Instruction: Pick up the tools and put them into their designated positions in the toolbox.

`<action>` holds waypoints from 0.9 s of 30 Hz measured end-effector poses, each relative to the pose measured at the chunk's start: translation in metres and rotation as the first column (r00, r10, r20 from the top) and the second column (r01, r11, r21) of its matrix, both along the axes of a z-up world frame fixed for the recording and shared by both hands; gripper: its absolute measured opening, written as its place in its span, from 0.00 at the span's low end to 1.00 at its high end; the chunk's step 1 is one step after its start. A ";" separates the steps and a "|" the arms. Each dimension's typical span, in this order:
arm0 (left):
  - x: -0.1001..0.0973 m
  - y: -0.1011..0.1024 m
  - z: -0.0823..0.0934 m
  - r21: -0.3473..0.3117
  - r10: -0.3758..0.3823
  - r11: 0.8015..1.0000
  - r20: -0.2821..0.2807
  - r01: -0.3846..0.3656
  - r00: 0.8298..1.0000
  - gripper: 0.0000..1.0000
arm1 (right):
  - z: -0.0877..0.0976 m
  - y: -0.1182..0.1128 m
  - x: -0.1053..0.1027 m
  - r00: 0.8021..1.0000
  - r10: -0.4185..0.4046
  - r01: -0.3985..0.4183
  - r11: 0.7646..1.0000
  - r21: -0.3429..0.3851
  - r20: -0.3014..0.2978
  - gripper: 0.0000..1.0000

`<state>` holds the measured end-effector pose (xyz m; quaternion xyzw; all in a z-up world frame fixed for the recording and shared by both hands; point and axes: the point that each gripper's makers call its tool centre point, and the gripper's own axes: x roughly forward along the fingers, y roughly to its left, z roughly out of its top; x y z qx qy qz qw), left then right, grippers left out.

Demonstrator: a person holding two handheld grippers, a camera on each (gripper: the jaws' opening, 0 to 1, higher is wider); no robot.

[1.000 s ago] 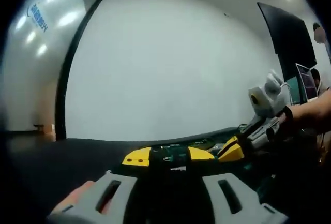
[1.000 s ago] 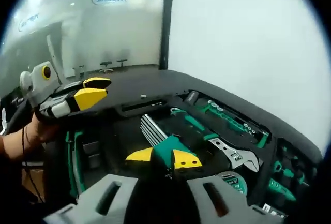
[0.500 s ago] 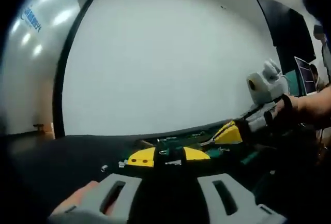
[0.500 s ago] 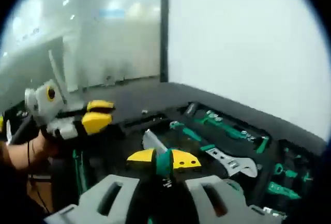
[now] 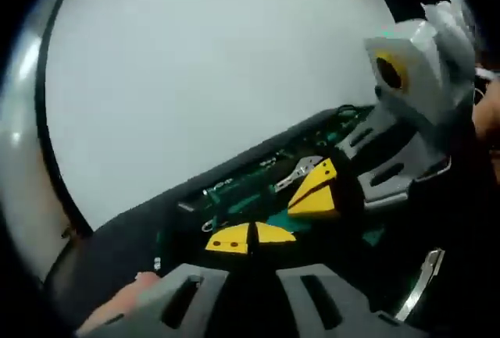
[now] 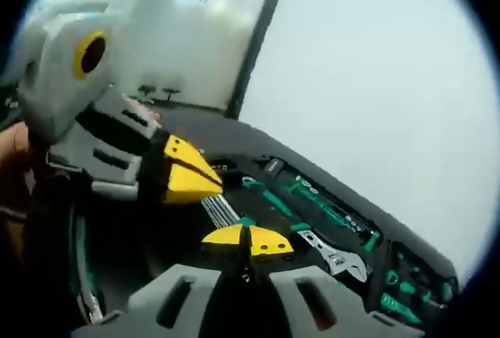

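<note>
Left gripper (image 5: 250, 236): yellow tips pressed together, nothing visible between them, poised over the open toolbox (image 5: 234, 197). Right gripper (image 6: 248, 242): yellow tips also meet, and a thin green sliver sits at the seam between them, possibly a tool handle, but too blurred and too small to tell whether anything is actually clamped. In the right gripper view the left gripper enters from the left, large and close, its yellow tips closed and pointing toward the tray. In the left gripper view the right gripper enters from the right the same way. Toolbox tray is dark foam; an adjustable wrench (image 6: 332, 254) lies in its cut-out, green-handled tools (image 6: 312, 197) line a slot along the far edge, more green-handled pieces (image 6: 398, 299) sit at the right end. White wall (image 6: 391, 80) behind.
</note>
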<state>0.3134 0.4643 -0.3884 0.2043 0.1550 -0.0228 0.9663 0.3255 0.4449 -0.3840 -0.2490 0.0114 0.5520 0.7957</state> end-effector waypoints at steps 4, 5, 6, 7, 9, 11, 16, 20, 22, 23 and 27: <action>-0.006 -0.003 -0.004 -0.068 0.000 0.998 -0.014 -0.001 1.000 0.00 | -0.002 -0.003 0.001 0.999 -0.017 0.016 1.000 -0.015 -0.045 0.00; -0.005 -0.003 -0.005 -0.072 -0.003 0.997 -0.019 0.002 1.000 0.00 | -0.001 -0.005 0.000 0.999 -0.008 0.008 1.000 -0.006 -0.042 0.00; -0.004 -0.003 -0.006 -0.071 -0.003 0.997 -0.021 0.001 1.000 0.00 | -0.003 -0.003 0.000 0.999 -0.003 0.003 1.000 0.002 -0.042 0.00; -0.004 -0.001 -0.006 -0.053 -0.007 0.999 -0.024 0.006 1.000 0.00 | -0.002 -0.004 0.000 0.999 -0.003 0.003 1.000 0.010 -0.048 0.00; -0.004 -0.005 -0.005 -0.032 -0.013 0.999 -0.022 0.013 1.000 0.00 | -0.002 -0.005 0.000 0.997 -0.008 0.009 1.000 0.020 -0.077 0.00; -0.002 -0.004 -0.006 -0.024 -0.015 1.000 -0.034 0.014 0.999 0.00 | -0.004 -0.002 0.002 0.995 -0.010 0.011 1.000 0.006 -0.101 0.00; -0.004 -0.011 -0.007 -0.005 -0.037 0.999 -0.066 0.037 0.997 0.00 | -0.007 -0.002 -0.002 0.997 0.025 -0.026 0.999 -0.021 -0.067 0.00; 0.003 -0.009 -0.012 -0.008 -0.038 0.999 -0.111 0.038 0.993 0.00 | -0.013 -0.012 0.001 0.995 0.022 -0.024 1.000 -0.012 -0.093 0.00; 0.005 -0.008 -0.014 0.016 -0.054 0.998 -0.121 0.057 0.991 0.00 | -0.011 -0.004 -0.002 0.998 0.037 -0.038 0.999 -0.019 -0.053 0.00; 0.005 -0.007 -0.014 0.016 -0.058 0.998 -0.122 0.061 0.991 0.00 | -0.010 -0.002 -0.001 0.998 0.037 -0.038 0.999 -0.018 -0.054 0.00; 0.007 -0.004 -0.011 -0.094 -0.055 0.994 -0.046 0.050 0.997 0.00 | -0.002 -0.005 -0.003 0.999 0.054 -0.054 0.997 0.049 -0.003 0.00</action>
